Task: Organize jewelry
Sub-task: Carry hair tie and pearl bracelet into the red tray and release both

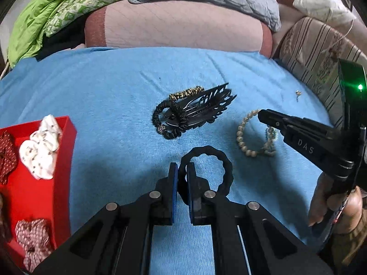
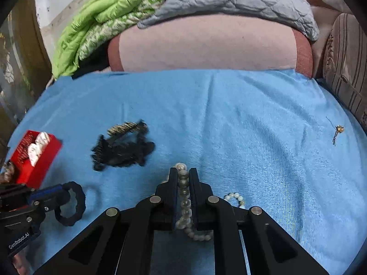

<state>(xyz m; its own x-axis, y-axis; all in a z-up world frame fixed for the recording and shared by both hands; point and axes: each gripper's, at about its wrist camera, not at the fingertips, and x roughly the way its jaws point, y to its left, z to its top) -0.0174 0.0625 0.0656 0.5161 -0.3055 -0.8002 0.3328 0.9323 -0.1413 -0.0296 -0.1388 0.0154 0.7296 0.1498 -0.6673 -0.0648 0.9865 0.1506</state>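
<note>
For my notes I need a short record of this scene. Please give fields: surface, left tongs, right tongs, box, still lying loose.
surface: blue cloth
left tongs: shut on black hair tie
right tongs: shut on pearl bracelet
box: red box, holds scrunchies
still lying loose: black clip pile, small earring

My left claw (image 1: pixel 181 171) is clamped on a black scrunchie ring (image 1: pixel 220 160) above the blue cloth (image 1: pixel 114 91) on the bed. To my right, my right claw (image 1: pixel 262 115) touches a pearl bracelet (image 1: pixel 243 137); beyond lies a pile of black hair clips and ties (image 1: pixel 190 112). At the left, a red tray (image 1: pixel 66 137) holds white, dark red and checked scrunchies.
</note>
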